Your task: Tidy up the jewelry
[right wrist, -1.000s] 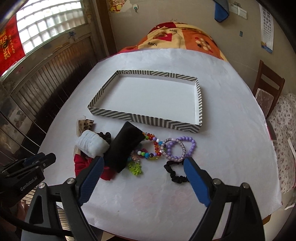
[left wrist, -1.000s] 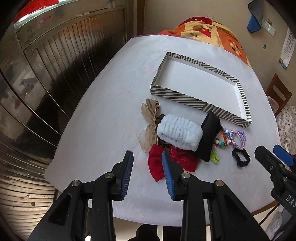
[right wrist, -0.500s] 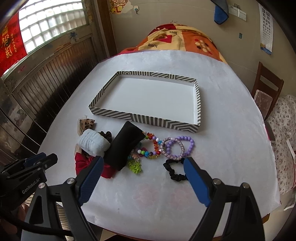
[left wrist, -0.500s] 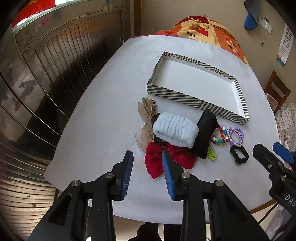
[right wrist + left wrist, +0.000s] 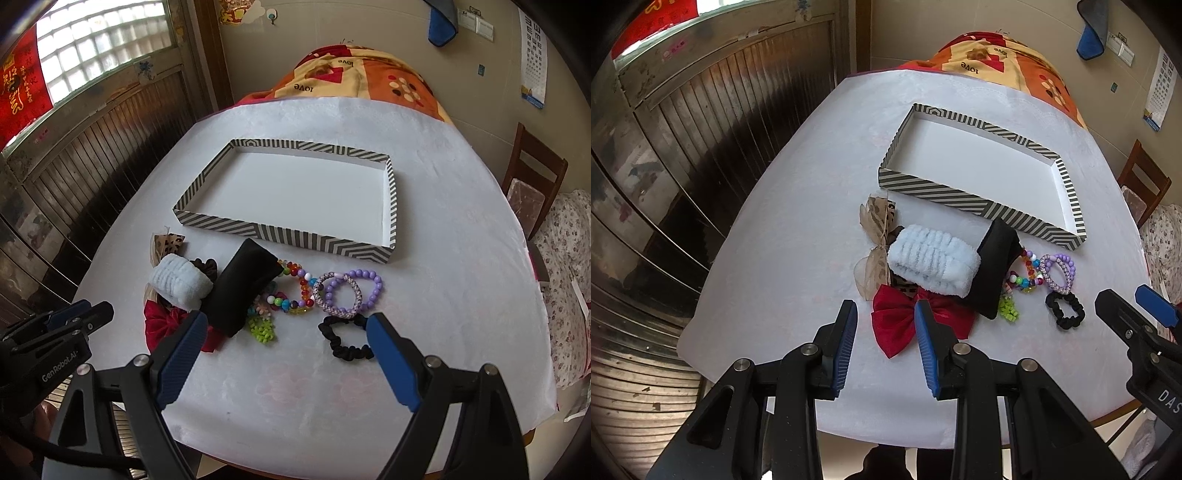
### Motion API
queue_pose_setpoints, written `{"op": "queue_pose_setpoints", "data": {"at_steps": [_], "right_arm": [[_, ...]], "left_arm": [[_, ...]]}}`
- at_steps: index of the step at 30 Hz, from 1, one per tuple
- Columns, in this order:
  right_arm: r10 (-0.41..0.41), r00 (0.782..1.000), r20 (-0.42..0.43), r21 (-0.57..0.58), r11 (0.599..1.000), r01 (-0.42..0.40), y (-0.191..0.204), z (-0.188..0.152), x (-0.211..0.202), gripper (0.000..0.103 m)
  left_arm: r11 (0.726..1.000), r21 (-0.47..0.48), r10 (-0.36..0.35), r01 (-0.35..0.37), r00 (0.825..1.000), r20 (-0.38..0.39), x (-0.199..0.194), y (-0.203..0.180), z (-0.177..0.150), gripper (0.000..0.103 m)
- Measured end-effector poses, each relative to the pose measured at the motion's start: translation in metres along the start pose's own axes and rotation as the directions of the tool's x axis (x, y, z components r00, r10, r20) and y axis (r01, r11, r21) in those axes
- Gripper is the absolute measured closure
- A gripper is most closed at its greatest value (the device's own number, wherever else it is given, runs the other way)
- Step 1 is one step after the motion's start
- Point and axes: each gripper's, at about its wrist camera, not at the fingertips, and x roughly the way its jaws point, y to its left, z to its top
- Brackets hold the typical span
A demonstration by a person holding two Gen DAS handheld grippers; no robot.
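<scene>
A striped shallow box (image 5: 960, 197) (image 5: 280, 232) lies empty on the white table. In front of it lies a heap: a red bow (image 5: 897, 321), a white fluffy band (image 5: 932, 260) (image 5: 181, 282), a black pouch (image 5: 995, 266) (image 5: 243, 288), a beige ribbon bow (image 5: 873, 236), coloured bead bracelets (image 5: 295, 291), purple bracelets (image 5: 351, 291) and a black scrunchie (image 5: 345, 341) (image 5: 1065, 312). My left gripper (image 5: 886, 319) is open, just short of the red bow. My right gripper (image 5: 284, 334) is wide open near the scrunchie, above the table.
The white table (image 5: 461, 258) has rounded edges. A metal shutter wall (image 5: 683, 147) stands to the left. An orange patterned blanket (image 5: 354, 81) lies beyond the far edge. A wooden chair (image 5: 532, 184) stands to the right.
Both grippers have drawn back and up a little from the heap. Their jaws stand as before and nothing on the table has moved.
</scene>
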Motion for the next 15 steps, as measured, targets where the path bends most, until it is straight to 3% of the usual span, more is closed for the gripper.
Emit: {"op": "queue_pose_setpoints", "data": {"at_steps": [15], "right_arm": [[0.001,1.000,-0.002,-0.006,1.000,-0.001,-0.008,-0.002,0.000,0.012]], "left_arm": [[1.000,0.008,0.002,-0.002,1.000,-0.003,-0.001,-0.012,0.000,0.079]]}}
